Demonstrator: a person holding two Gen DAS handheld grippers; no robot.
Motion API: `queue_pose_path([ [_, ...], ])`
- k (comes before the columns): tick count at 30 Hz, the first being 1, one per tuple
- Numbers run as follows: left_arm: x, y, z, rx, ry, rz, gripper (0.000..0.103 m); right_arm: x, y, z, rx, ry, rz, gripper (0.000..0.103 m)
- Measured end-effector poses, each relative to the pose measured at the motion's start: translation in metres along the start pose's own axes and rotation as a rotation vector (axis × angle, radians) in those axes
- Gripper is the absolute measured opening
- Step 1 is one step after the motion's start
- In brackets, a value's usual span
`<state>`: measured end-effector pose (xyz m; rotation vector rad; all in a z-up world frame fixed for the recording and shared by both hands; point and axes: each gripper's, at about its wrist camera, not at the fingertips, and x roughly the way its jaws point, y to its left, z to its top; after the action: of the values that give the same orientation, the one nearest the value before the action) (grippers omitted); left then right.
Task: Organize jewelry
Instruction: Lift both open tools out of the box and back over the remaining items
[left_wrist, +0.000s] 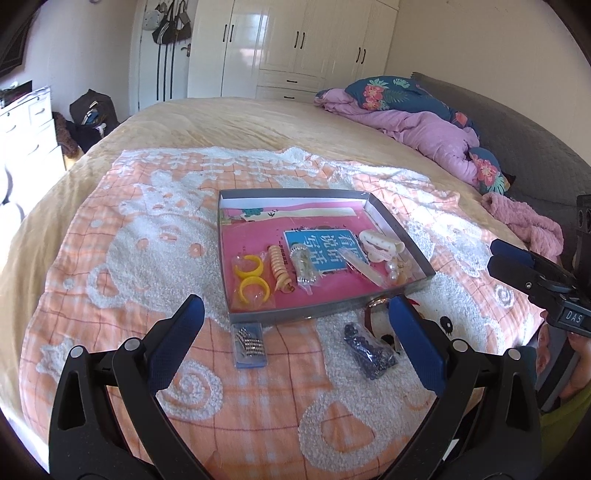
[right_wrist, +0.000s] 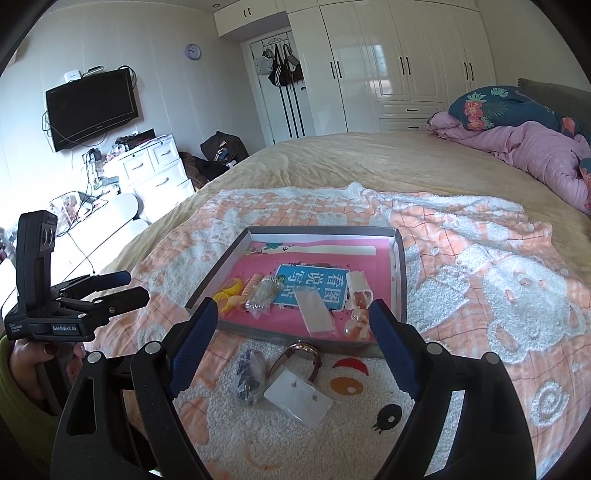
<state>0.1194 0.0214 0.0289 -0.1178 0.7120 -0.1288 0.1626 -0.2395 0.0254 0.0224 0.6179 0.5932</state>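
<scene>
Bed blanket (left_wrist: 110, 229), jewelry tray (left_wrist: 399, 229) beyond both wide-open, empty grippers, left gripper (left_wrist: 295, 332), right gripper (right_wrist: 291, 328)

Left wrist view sits low over the near edge of the blanket (left_wrist: 122, 229), facing forward across the bed toward the wardrobe (left_wrist: 295, 44), with the tray (left_wrist: 314, 314) close ahead and the right gripper (left_wrist: 517, 262) at its right edge. Right wrist view looks the same way from further right, tray (right_wrist: 291, 336) just ahead, left gripper (right_wrist: 122, 286) at its left edge. Both views share tray, blanket, bed and wardrobe.
</scene>
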Motion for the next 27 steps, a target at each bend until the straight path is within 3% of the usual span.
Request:
queue_pose_path([
  [27, 0.009, -0.019, -0.039, 0.059, 0.103, -0.011, 0.094, 0.002, 0.003, -0.045, -0.051, 0.117, 0.003, 0.083],
])
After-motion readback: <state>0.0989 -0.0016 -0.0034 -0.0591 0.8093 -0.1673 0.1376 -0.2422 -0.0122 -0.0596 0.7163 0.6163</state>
